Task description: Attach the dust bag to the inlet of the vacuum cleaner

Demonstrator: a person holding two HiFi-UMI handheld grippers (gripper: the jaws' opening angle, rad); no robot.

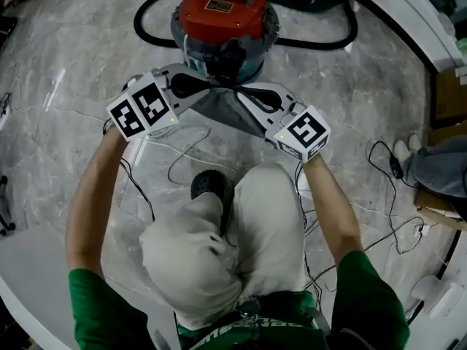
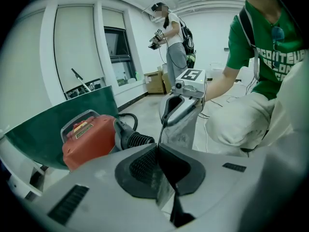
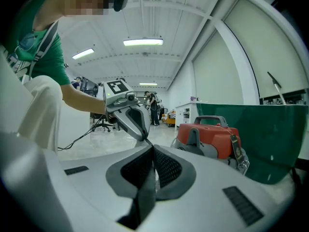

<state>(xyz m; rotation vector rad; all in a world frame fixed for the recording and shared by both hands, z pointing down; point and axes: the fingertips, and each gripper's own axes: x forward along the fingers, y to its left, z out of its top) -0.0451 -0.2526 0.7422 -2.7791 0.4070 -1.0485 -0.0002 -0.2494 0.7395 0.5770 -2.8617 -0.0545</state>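
**Head view.** A pale grey marbled floor lies under both grippers, with thin black cables trailing across it nearer the person. Just beyond the jaw tips stands the vacuum cleaner, with a red lid and a grey drum. Its thick black hose loops round behind it. The left hand-held gripper and the right hand-held gripper point toward each other, tips close together. The grey fabric dust bag hangs between them, just in front of the drum.

**Left gripper view.** The room is white, with a tall dark window far to the left of the jaws. A dark green panel stands behind the vacuum cleaner, which sits left of the jaws. Another person stands well beyond, near brown cardboard boxes. The jaws are clamped on a thin edge of the dust bag. The bag runs straight ahead to the right hand-held gripper, which pinches its far edge.

**Right gripper view.** White ceiling strip lights run overhead. The jaws are pressed together on a dark edge of the dust bag. The vacuum cleaner is to their right and the left hand-held gripper is straight ahead.
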